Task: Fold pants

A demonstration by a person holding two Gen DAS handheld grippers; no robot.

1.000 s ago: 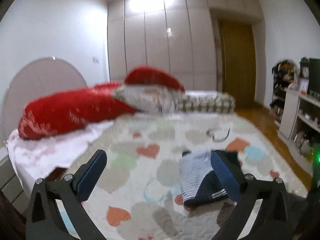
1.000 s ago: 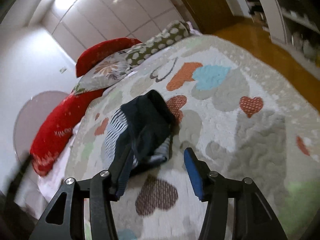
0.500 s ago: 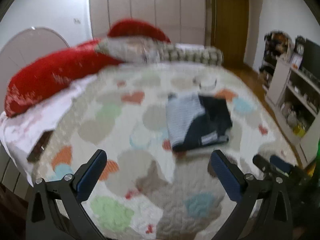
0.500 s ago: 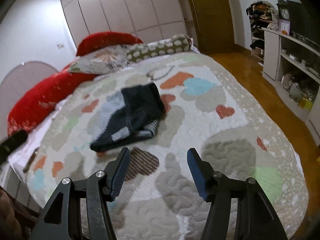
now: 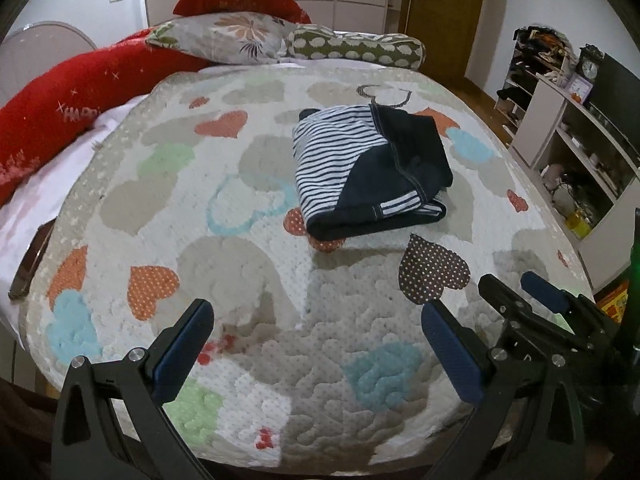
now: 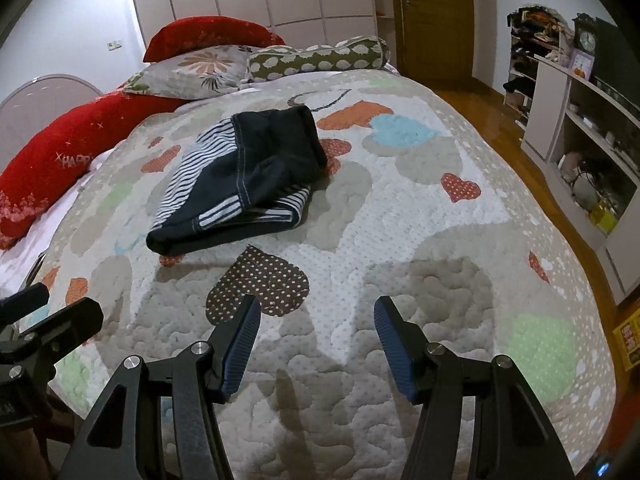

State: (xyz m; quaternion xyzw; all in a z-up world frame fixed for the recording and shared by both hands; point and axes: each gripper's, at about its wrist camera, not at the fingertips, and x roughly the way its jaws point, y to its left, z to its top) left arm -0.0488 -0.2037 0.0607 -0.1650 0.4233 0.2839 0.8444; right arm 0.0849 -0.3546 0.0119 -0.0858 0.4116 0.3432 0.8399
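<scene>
The pants [image 5: 368,172], dark navy with a striped part, lie folded in a compact stack on the heart-patterned quilt [image 5: 248,280]; they also show in the right wrist view [image 6: 244,176]. My left gripper [image 5: 316,340] is open and empty, held over the near end of the bed, well short of the pants. My right gripper [image 6: 316,340] is open and empty, also near the foot of the bed; it shows at the lower right of the left wrist view [image 5: 520,296]. The left gripper's tip shows at the left edge of the right wrist view [image 6: 52,320].
Red pillows [image 5: 60,108], a flowered pillow [image 5: 228,38] and a spotted bolster [image 5: 360,48] line the head of the bed. A dark phone-like object [image 5: 30,268] lies at the bed's left edge. Shelves [image 5: 580,152] and wooden floor are at the right.
Both grippers have pulled back from the folded pants toward the foot of the bed and now look down on it from farther away. The pants have not moved.
</scene>
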